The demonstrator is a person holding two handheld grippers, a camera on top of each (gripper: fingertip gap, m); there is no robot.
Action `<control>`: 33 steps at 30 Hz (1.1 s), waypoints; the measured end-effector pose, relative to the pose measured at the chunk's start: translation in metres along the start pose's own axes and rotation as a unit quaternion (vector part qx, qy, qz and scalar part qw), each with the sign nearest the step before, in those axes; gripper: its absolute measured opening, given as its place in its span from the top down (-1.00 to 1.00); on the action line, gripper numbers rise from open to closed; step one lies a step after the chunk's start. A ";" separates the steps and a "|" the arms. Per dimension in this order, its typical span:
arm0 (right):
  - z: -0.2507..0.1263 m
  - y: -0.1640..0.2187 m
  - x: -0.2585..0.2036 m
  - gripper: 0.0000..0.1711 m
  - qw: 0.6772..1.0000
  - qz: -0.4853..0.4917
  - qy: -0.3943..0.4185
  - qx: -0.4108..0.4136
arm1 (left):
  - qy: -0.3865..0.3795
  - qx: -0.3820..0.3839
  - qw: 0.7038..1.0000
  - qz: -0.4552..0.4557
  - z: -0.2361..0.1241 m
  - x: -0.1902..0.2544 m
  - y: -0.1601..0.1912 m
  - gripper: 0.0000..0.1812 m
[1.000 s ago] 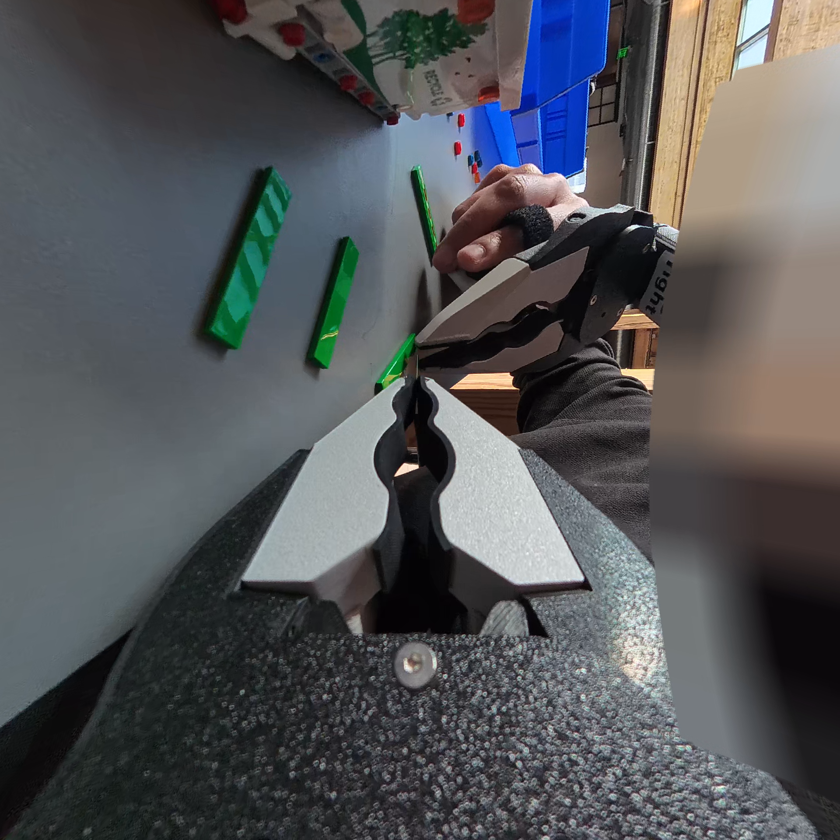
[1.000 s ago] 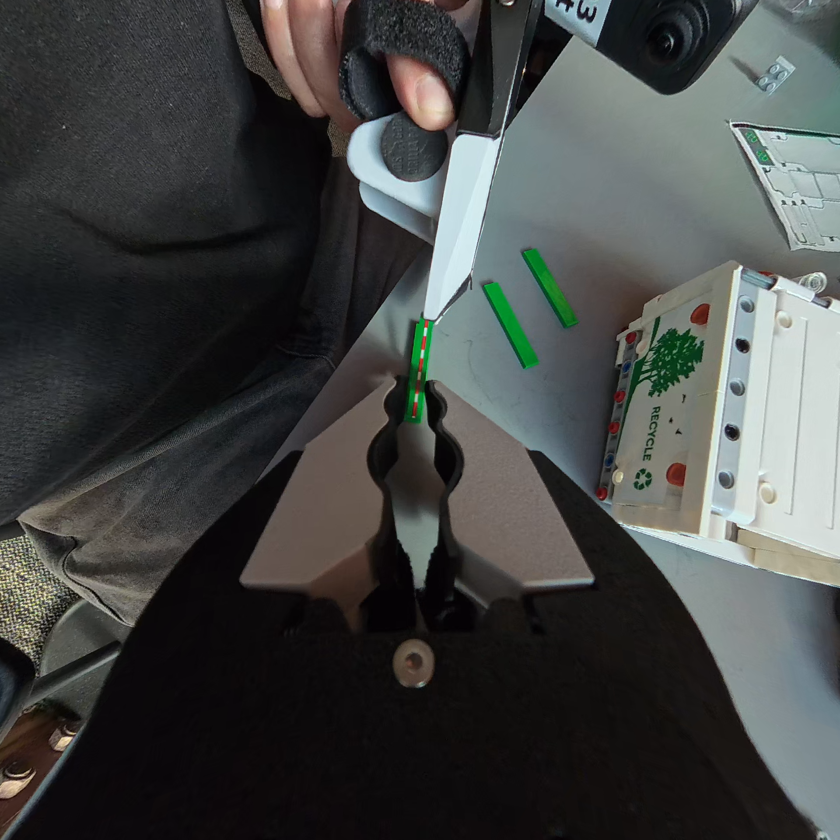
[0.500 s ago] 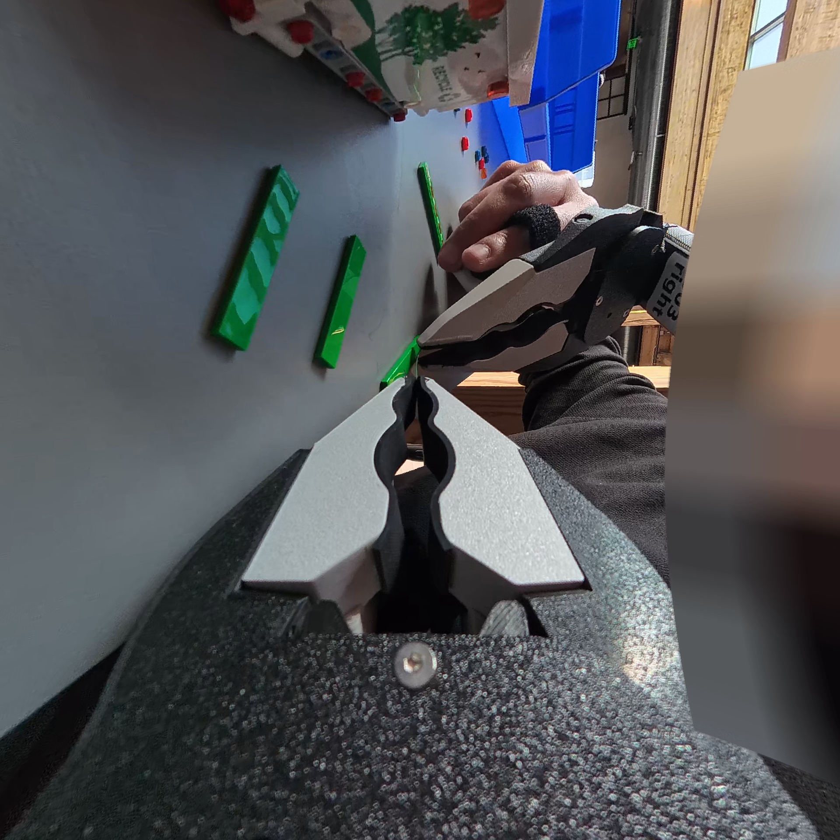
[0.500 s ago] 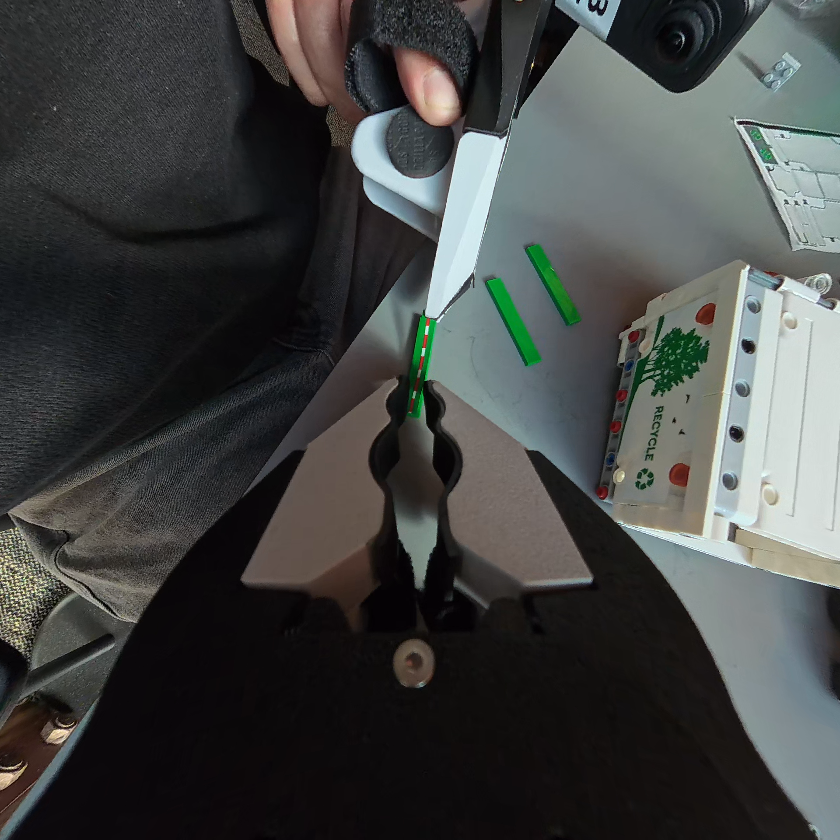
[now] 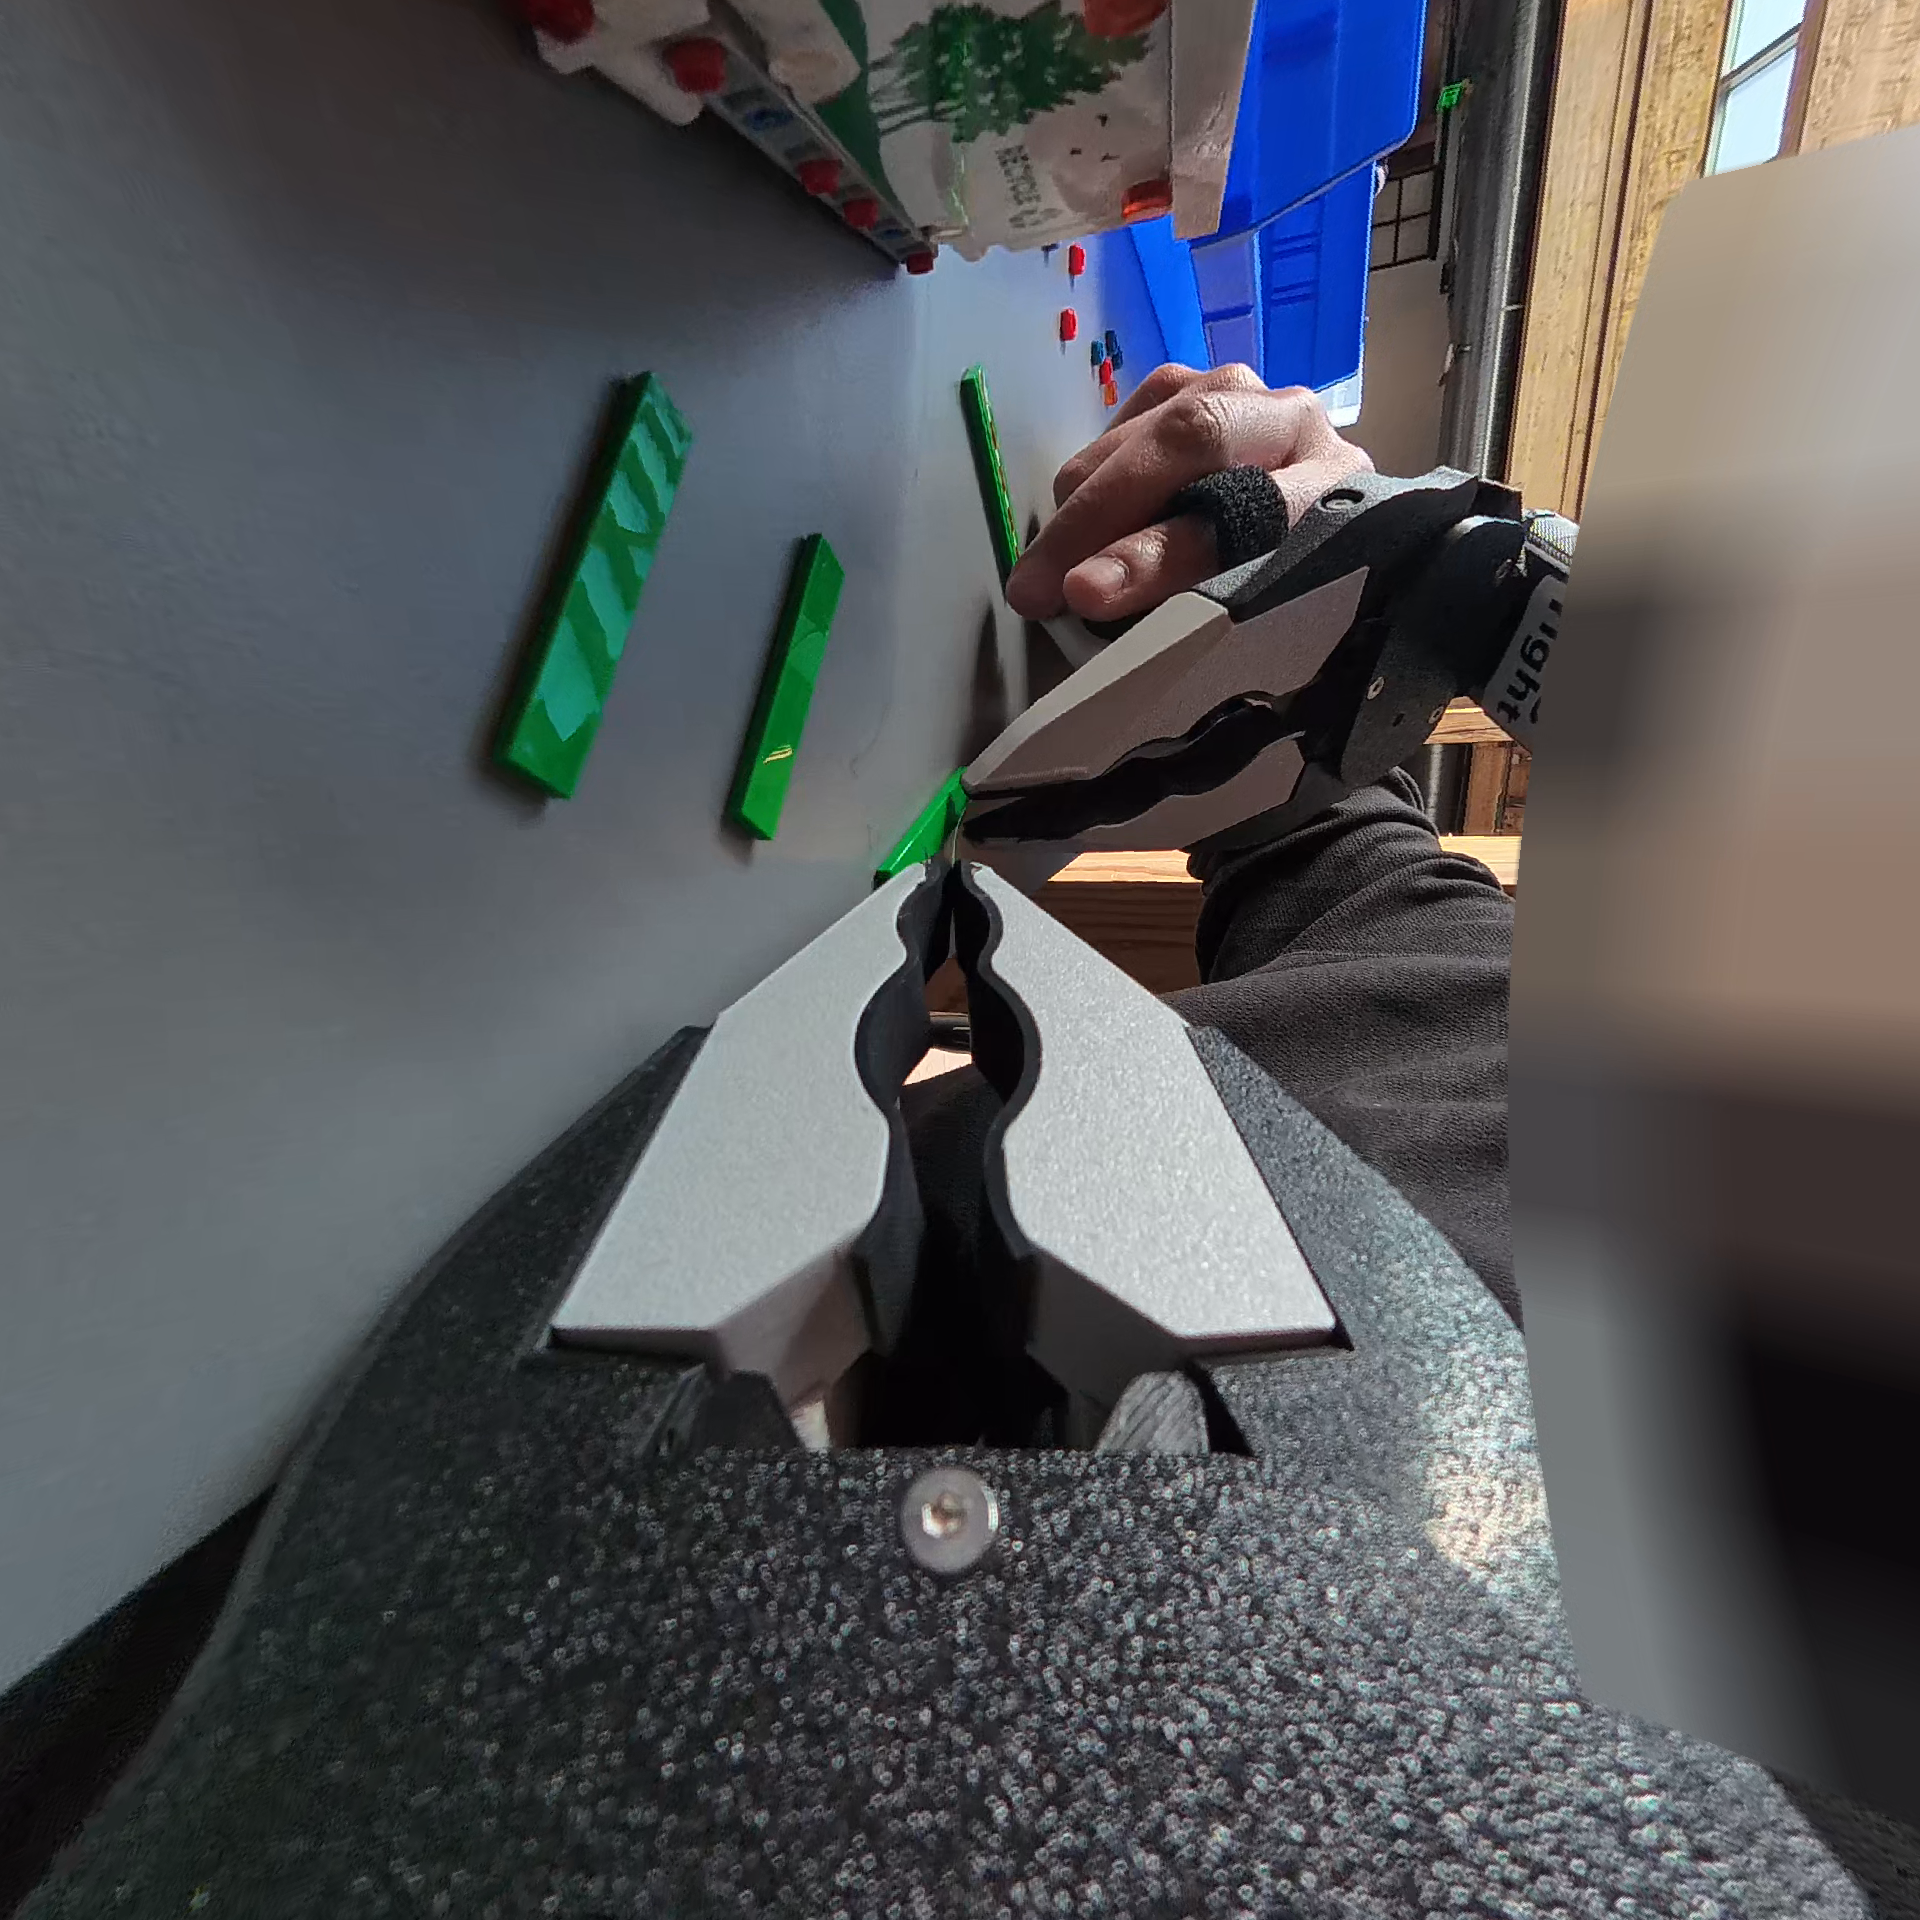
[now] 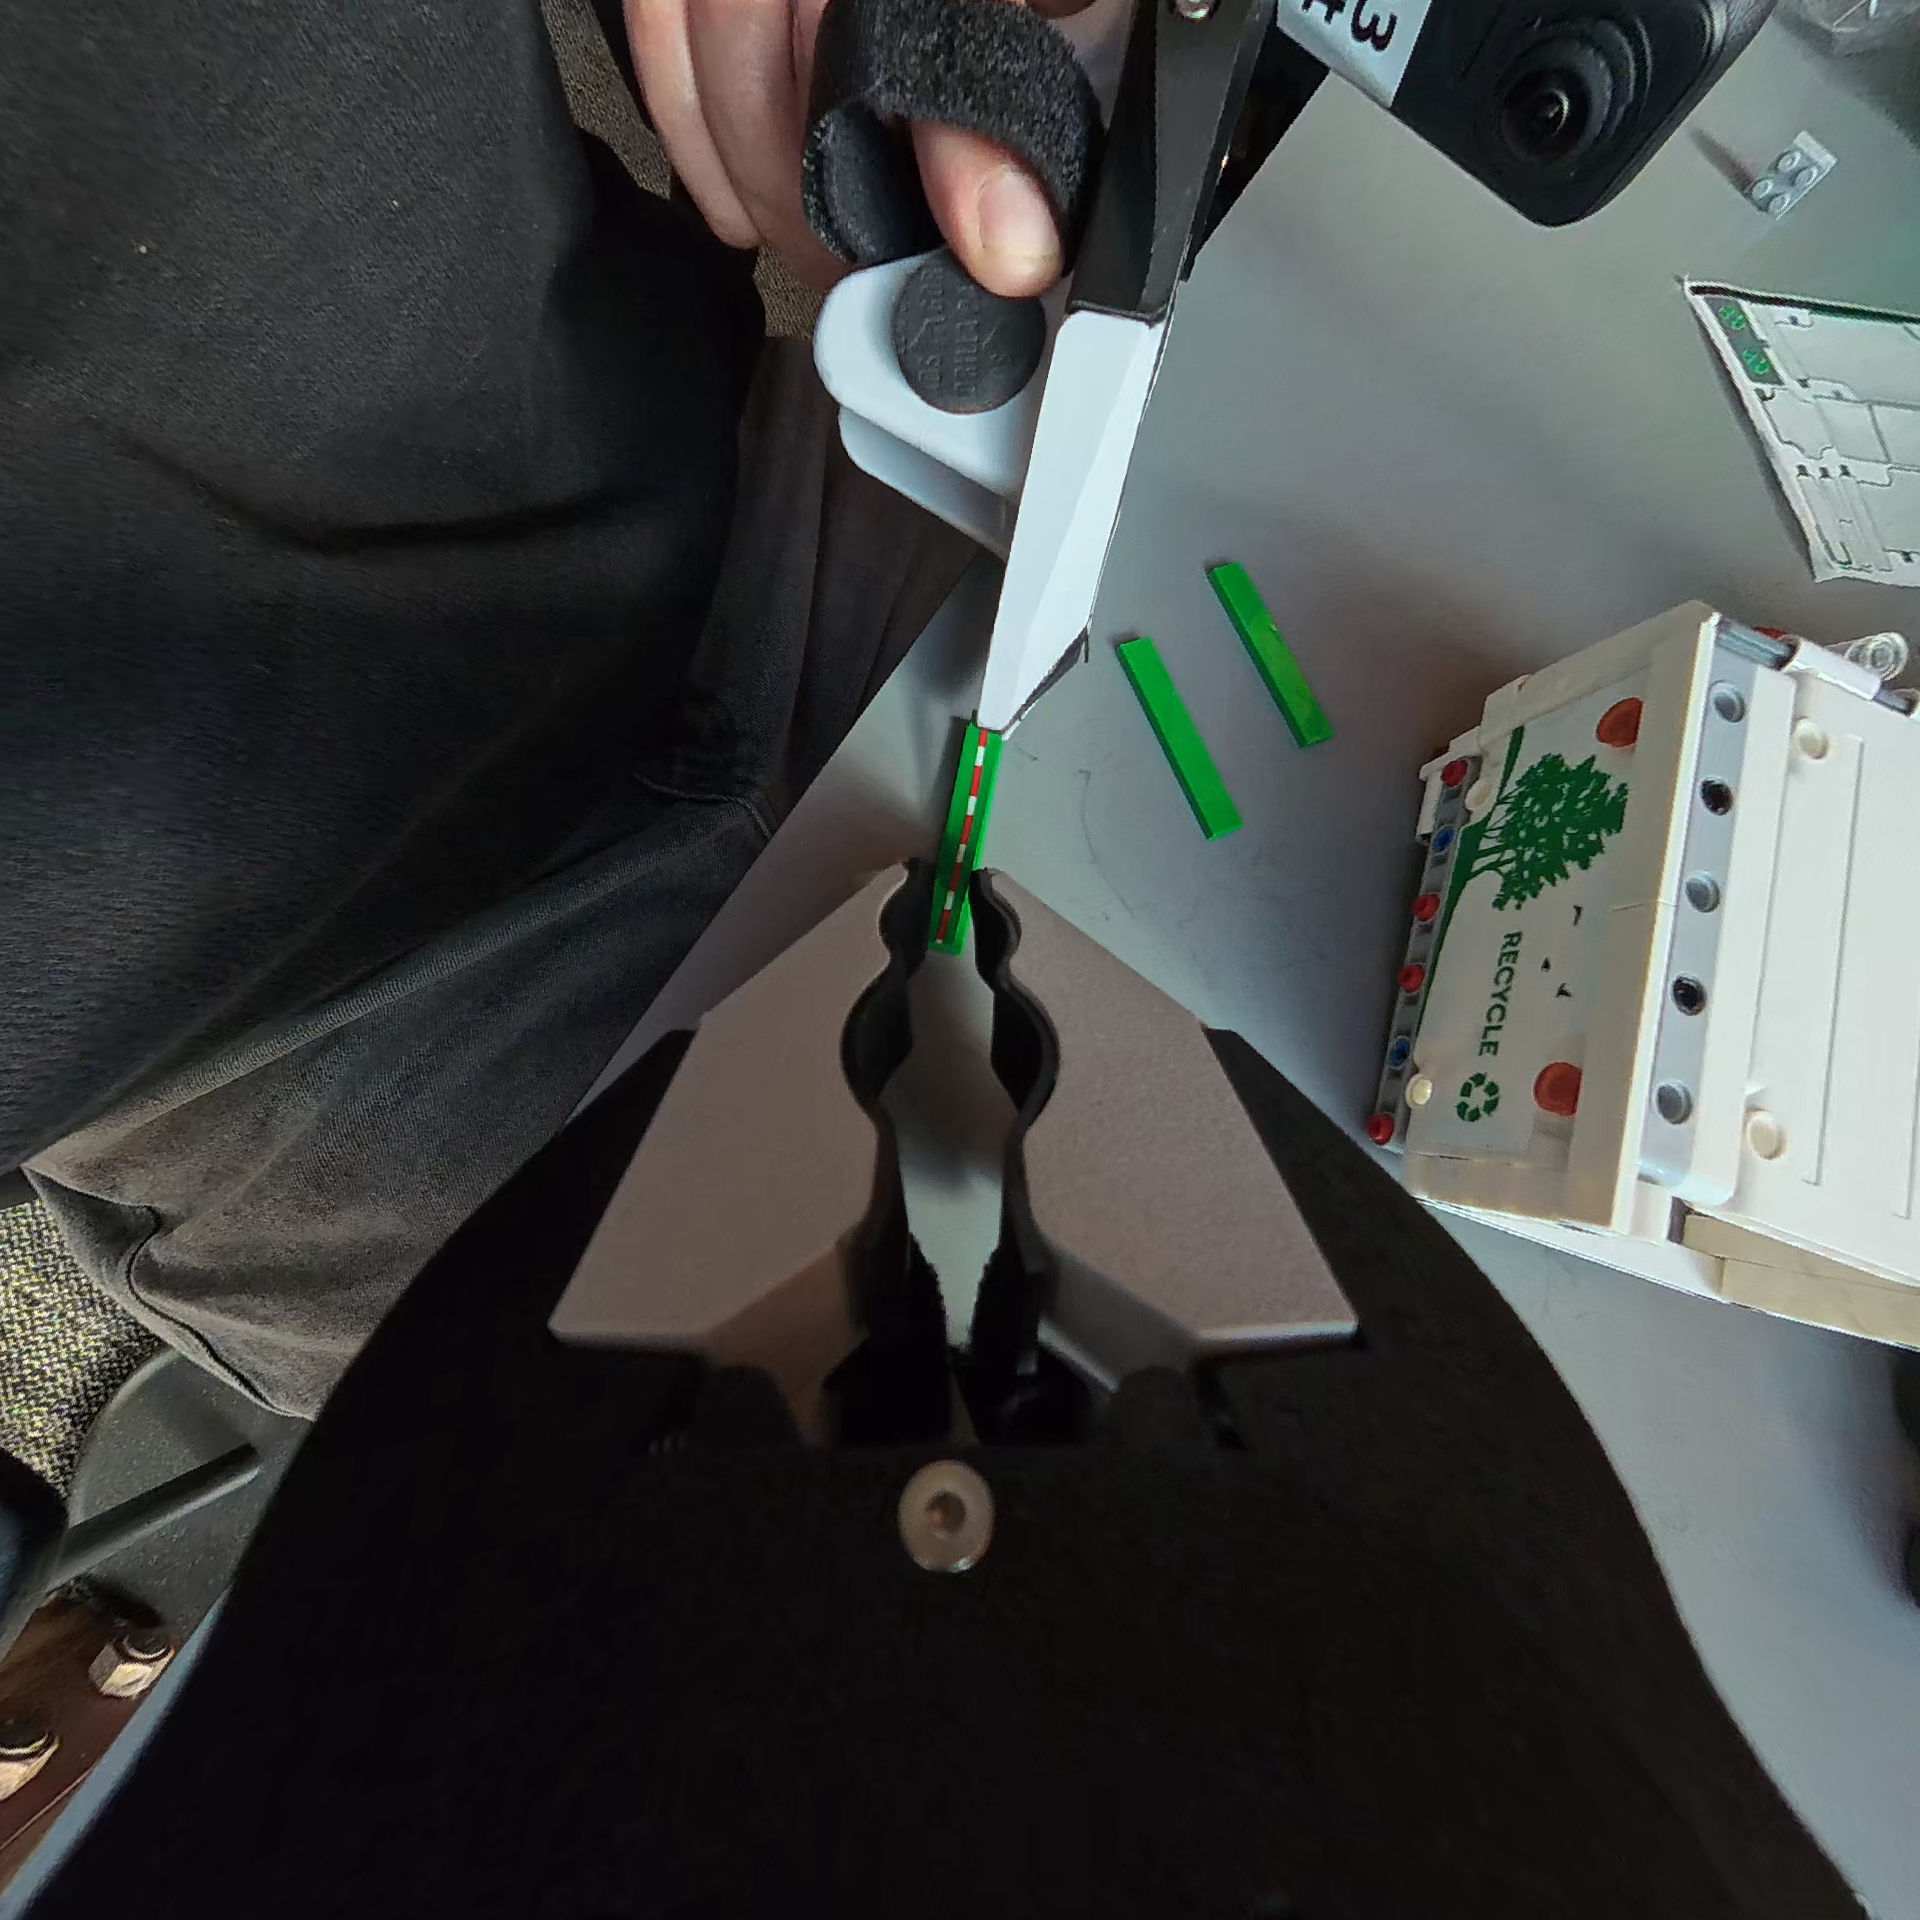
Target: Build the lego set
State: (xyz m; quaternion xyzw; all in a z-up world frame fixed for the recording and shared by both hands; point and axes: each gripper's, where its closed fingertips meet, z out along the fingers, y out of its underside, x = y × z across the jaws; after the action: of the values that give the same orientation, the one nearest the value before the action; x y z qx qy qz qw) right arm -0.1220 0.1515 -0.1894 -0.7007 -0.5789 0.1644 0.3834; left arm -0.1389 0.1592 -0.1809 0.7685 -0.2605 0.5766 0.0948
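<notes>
Both claws are pinching one striped green tile (image 6: 964,844) at the table's (image 6: 1455,499) edge.

The right gripper (image 6: 953,883) is clamping its near end, the left gripper (image 6: 1023,707) its far end. Only the right wrist view is showing the stripe; in the left wrist view the left gripper (image 5: 951,883) is hiding all but the tile's edge (image 5: 920,826).

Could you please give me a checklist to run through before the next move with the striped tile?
1. Right gripper around striped green tile: ok, the tile's end sits between its fingertips.
2. Left gripper pinching the tile's other end: cannot tell. Its tip meets that end, but the contact is hidden.
3. Support under the tile: not ok. It sits at the table edge, so a slip might drop it.
4. Plain green tiles clear of both grippers: ok.
5. White recycling truck body untouched, off to the side: ok.
</notes>
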 end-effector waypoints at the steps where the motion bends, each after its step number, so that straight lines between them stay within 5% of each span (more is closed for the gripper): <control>1: 0.000 0.000 0.000 0.92 1.000 0.000 0.000 0.000 | -0.001 -0.001 1.000 0.001 0.000 0.000 0.000 1.00; 33: -0.001 0.003 0.001 1.00 1.000 0.004 0.002 -0.005 | -0.007 0.001 1.000 0.001 0.000 -0.003 0.000 1.00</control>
State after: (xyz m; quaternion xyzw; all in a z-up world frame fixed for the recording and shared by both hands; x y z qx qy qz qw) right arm -0.1192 0.1522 -0.1905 -0.7053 -0.5761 0.1619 0.3800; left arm -0.1395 0.1605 -0.1834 0.7724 -0.2610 0.5718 0.0915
